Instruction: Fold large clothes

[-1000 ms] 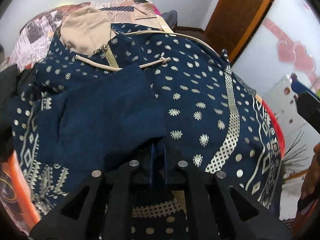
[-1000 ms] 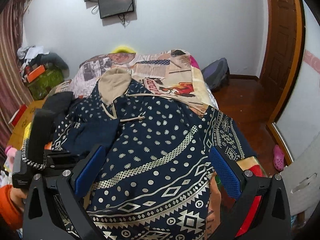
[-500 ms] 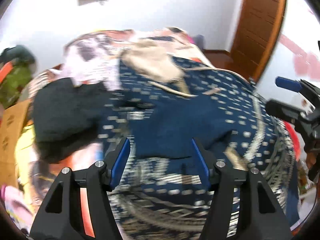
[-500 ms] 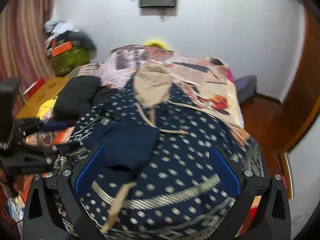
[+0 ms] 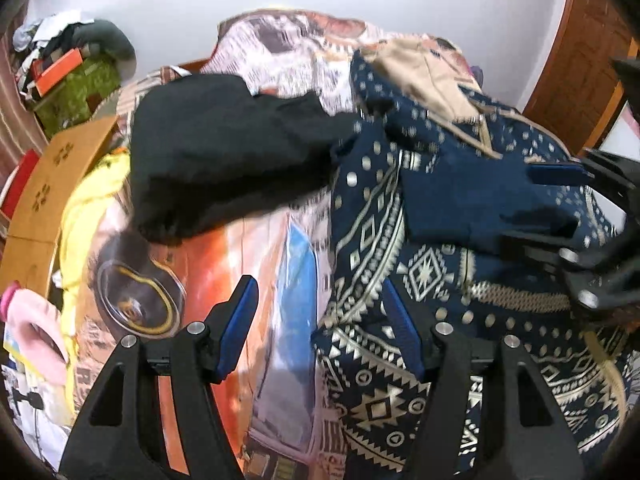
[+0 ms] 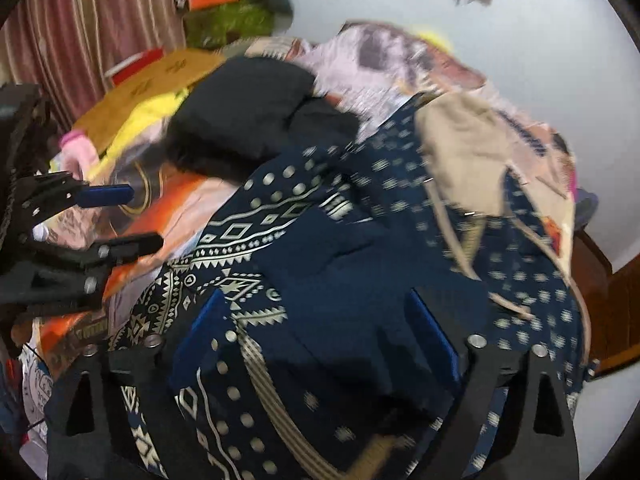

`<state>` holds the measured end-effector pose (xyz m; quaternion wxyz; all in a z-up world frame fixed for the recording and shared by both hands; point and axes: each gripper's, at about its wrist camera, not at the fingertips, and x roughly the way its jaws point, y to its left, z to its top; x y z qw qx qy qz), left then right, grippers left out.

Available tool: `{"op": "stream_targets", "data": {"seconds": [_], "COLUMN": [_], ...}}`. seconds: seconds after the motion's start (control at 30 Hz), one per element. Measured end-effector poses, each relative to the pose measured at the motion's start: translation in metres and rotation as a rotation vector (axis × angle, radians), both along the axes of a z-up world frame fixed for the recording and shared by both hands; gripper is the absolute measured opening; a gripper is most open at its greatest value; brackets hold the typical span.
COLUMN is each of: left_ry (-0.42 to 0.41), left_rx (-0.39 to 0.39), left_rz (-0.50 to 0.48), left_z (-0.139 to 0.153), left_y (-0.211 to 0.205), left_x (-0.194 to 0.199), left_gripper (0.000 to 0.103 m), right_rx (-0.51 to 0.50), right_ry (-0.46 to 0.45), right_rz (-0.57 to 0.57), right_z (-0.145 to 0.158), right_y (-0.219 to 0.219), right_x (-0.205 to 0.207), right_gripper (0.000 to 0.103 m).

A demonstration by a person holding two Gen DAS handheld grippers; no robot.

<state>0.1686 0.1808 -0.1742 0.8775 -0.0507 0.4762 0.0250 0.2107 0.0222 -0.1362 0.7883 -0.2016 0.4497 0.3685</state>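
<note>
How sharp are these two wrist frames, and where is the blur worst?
Left wrist: moderate motion blur; the black garment and bedspread are smeared, the navy patterned hoodie stays fairly readable. Right wrist: heavier blur, its dots streaked toward the beige hood. Both show fisheye bending and dark corners.

Left gripper (image 5: 320, 328) low centre, blue pads (image 5: 236, 332) spread wide, nothing between them; hangs over the bedspread (image 5: 208, 264) and the hoodie's left edge. Navy patterned hoodie (image 5: 440, 280) covers the bed's right side, tan hood (image 5: 416, 68) toward the far edge, one sleeve (image 5: 472, 196) folded across the body. Black garment (image 5: 224, 160) bunched left of it, touching near the hood. Right gripper (image 5: 568, 200) at right edge over the sleeve, parted. Cardboard (image 5: 48, 188) at left.
</note>
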Motion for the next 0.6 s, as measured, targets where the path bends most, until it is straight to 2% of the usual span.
{"op": "stream_targets", "data": {"seconds": [0.2,0.3,0.37,0.43,0.53,0.6], "left_ry": [0.061,0.085,0.098,0.085,0.077,0.073], "left_rx": [0.009,0.020,0.028,0.026,0.017,0.015], "left_rz": [-0.052,-0.070,-0.068,-0.054,-0.038,-0.029], "left_z": [-0.027,-0.039,-0.047,-0.048,-0.048,-0.048], "left_y": [-0.012,-0.016,-0.019,-0.019,-0.019,-0.018], "left_x": [0.004,0.007,0.011,0.014,0.019,0.024], "left_gripper": [0.063,0.063,0.063,0.063,0.063,0.063], "right_rx": [-0.091,-0.088,-0.076,-0.045,0.026,0.090], "right_ry": [0.121,0.098,0.067,0.068,0.094,0.075], "right_rz": [-0.004,-0.051,-0.094,-0.116,-0.158,-0.197], "right_z": [-0.043,-0.048,-0.047,-0.043,-0.031,-0.012], "right_y": [0.030,0.031,0.027,0.020,0.003,-0.014], "right_x": [0.014,0.015,0.015,0.018,0.029,0.033], "right_gripper": [0.061,0.047,0.025,0.016,0.015,0.014]}}
